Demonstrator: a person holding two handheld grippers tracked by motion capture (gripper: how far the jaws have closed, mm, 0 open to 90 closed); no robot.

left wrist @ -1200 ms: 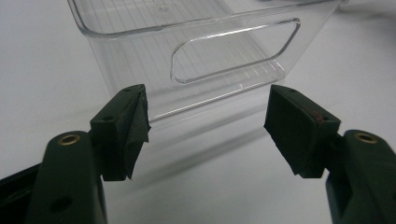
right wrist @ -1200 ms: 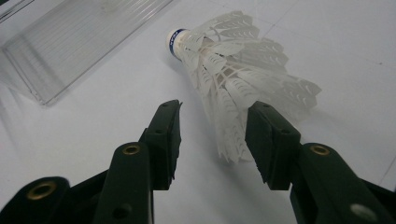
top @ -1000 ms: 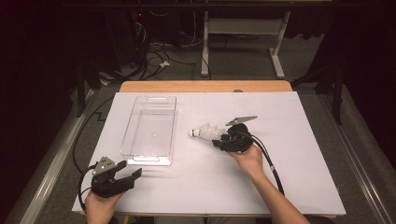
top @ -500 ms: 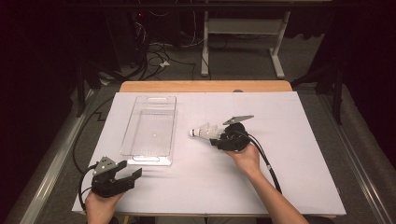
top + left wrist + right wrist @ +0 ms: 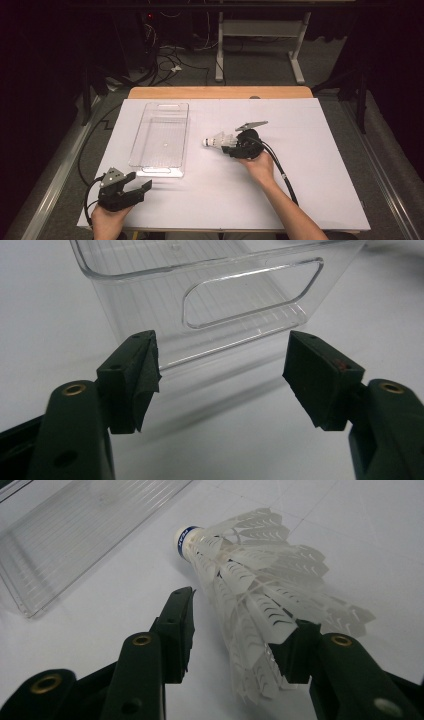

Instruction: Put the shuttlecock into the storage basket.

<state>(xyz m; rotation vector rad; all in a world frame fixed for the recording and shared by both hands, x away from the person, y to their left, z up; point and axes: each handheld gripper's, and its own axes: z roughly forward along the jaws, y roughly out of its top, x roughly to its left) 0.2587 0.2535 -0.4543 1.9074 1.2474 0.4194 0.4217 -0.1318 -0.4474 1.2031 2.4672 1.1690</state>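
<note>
Right gripper (image 5: pixel 235 630) half-closed around shuttlecock (image 5: pixel 260 585) skirt, grip seemingly loose; squeeze crushes feathers. Left gripper (image 5: pixel 222 375) apart, empty, near bin (image 5: pixel 210 295).

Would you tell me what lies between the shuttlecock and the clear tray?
Nothing: in the high view, only bare white table separates the shuttlecock from the clear tray.

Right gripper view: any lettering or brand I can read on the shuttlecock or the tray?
Shuttlecock: white lettering on the blue band around its cork, too small and blurred to read.
Clear tray: no text.
White table: no text.
Right tongs: no text.
</note>
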